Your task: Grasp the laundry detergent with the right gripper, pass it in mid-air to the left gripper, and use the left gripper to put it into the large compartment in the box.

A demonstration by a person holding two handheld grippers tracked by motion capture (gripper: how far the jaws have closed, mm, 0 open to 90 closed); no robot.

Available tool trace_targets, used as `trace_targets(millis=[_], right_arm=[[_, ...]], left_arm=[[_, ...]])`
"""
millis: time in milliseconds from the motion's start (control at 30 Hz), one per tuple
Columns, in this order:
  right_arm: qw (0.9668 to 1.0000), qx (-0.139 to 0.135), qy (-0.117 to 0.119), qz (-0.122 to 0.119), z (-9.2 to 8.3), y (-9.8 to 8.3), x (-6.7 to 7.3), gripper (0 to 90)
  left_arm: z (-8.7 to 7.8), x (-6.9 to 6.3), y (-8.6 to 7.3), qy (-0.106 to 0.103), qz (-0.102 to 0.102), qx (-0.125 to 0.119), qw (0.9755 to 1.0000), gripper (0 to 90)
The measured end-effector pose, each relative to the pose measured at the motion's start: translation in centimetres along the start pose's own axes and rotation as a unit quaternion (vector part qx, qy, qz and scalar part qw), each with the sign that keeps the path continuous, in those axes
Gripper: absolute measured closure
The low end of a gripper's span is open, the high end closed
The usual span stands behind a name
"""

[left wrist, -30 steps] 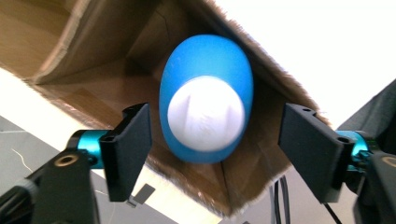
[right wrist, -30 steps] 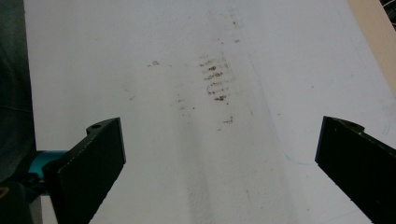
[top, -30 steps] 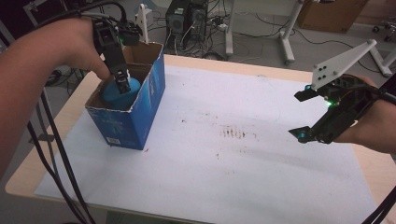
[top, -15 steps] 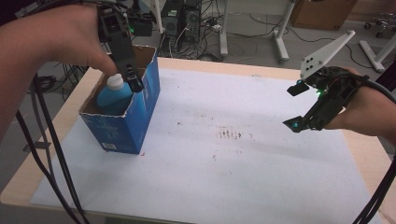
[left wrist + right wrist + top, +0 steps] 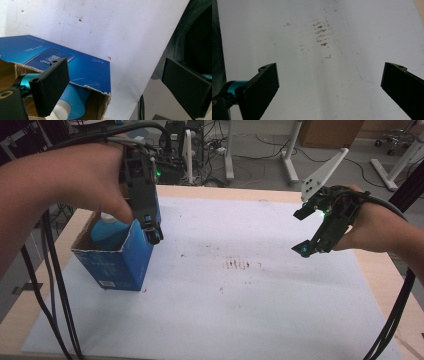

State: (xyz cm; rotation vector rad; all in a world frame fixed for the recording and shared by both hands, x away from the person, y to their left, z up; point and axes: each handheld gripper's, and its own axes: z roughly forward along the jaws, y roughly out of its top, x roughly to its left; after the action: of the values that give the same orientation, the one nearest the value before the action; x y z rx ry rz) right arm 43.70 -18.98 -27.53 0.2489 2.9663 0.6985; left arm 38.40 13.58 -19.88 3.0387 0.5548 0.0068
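The left gripper [image 5: 150,227] hangs just above the near right corner of the box [image 5: 117,265], its jaws apart with nothing between them, having just been opening. Under and to its left, the bottle [image 5: 107,227] stands in the box. The box sits on the sheet [image 5: 240,310], which lies on the table [image 5: 382,270]. Well to the right of that gripper, the right gripper [image 5: 305,232] hangs over the sheet; the smudges [image 5: 240,265] lie below it and toward the box.

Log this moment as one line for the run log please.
left gripper: jaws just opened, nothing between them, above box rim | blue bottle: lying in blue box | right gripper: open, empty, over white sheet
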Motion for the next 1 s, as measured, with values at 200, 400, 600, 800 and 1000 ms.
trace_targets(millis=[200, 400, 600, 800, 1000], right_arm=[[0.9999, 0.015, 0.003, -0.006, 0.4, 0.4, -0.6, 0.7], [0.9994, 0.031, 0.008, -0.014, 1.0, 0.5, -1.2, 0.7], [0.9981, 0.058, 0.014, -0.014, 1.9, 0.4, -1.8, 0.7], [0.9963, 0.080, 0.020, -0.023, 3.0, 0.7, -1.9, 0.7], [0.9957, 0.086, 0.022, -0.027, 3.3, 0.9, -1.9, 0.7]], left_arm=[[0.3, -0.4, 0.7, -0.003, 0.016, 0.002, 0.9999, 7.5], [0.9, -0.6, 1.3, -0.010, 0.030, 0.008, 0.9995, 6.4], [2.2, -0.7, 1.7, -0.016, 0.053, 0.017, 0.9983, 1.7], [3.6, -0.6, 2.1, -0.023, 0.066, 0.011, 0.9975, 1.7], [3.9, -0.4, 2.4, -0.022, 0.071, 0.011, 0.9972, 1.7]])
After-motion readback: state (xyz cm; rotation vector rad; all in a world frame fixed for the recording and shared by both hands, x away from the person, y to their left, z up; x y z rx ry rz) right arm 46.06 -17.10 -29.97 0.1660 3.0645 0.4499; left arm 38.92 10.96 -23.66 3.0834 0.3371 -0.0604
